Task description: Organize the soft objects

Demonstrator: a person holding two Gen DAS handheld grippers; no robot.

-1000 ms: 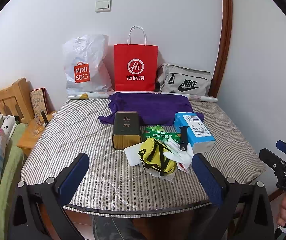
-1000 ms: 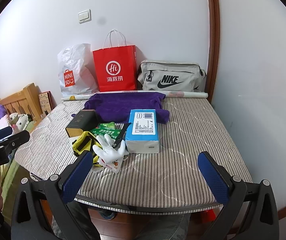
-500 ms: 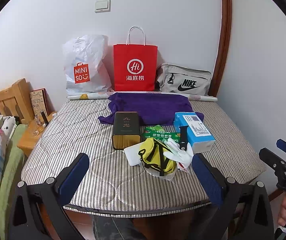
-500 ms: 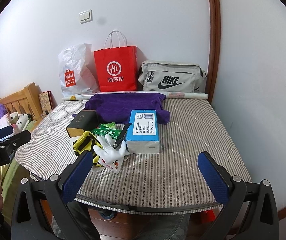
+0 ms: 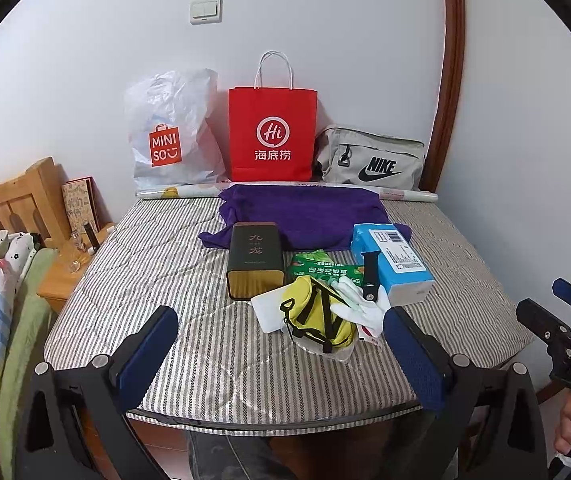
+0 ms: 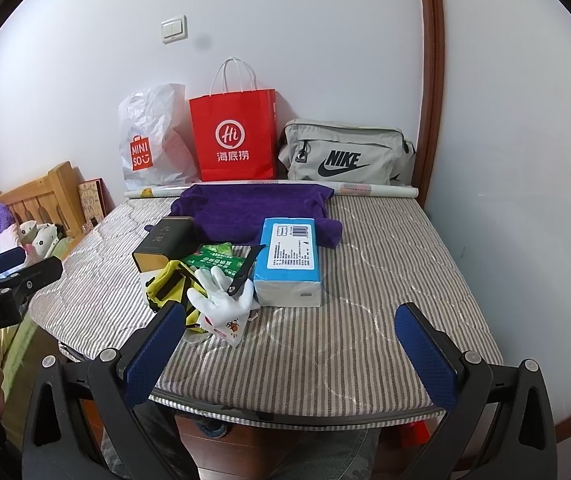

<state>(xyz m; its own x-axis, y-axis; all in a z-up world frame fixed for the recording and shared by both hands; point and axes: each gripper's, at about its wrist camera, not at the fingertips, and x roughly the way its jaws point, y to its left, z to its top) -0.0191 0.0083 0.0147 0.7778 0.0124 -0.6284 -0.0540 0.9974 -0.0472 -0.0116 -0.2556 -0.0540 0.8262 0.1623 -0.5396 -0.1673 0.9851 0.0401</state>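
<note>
A grey-and-white striped quilted mattress (image 5: 157, 264) carries a deep purple towel (image 5: 305, 212); a black-and-gold tin box (image 5: 255, 264); a yellow pouch with black straps (image 5: 317, 316); a white glove (image 6: 221, 300); a blue-and-white tissue pack (image 6: 289, 264); behind, a red paper bag (image 5: 272, 134) with white lettering.

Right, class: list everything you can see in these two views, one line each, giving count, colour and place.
Mattress: one, grey-striped, fills the middle.
Purple towel: one, spread at the far end.
Plastic bag: one, white, against the far wall, left.
Paper bag: one, red, centre of the wall.
Nike bag: one, grey, right of the red bag.
Dark box: one, black and gold, in front of the towel.
Tissue pack: one, blue, right of the pile.
Green packet: one, between box and tissues.
Yellow pouch: one, near edge of the pile.
White glove: one, beside the pouch.
Left gripper: fingers blue, open, empty.
Right gripper: fingers blue, open, empty.
</note>
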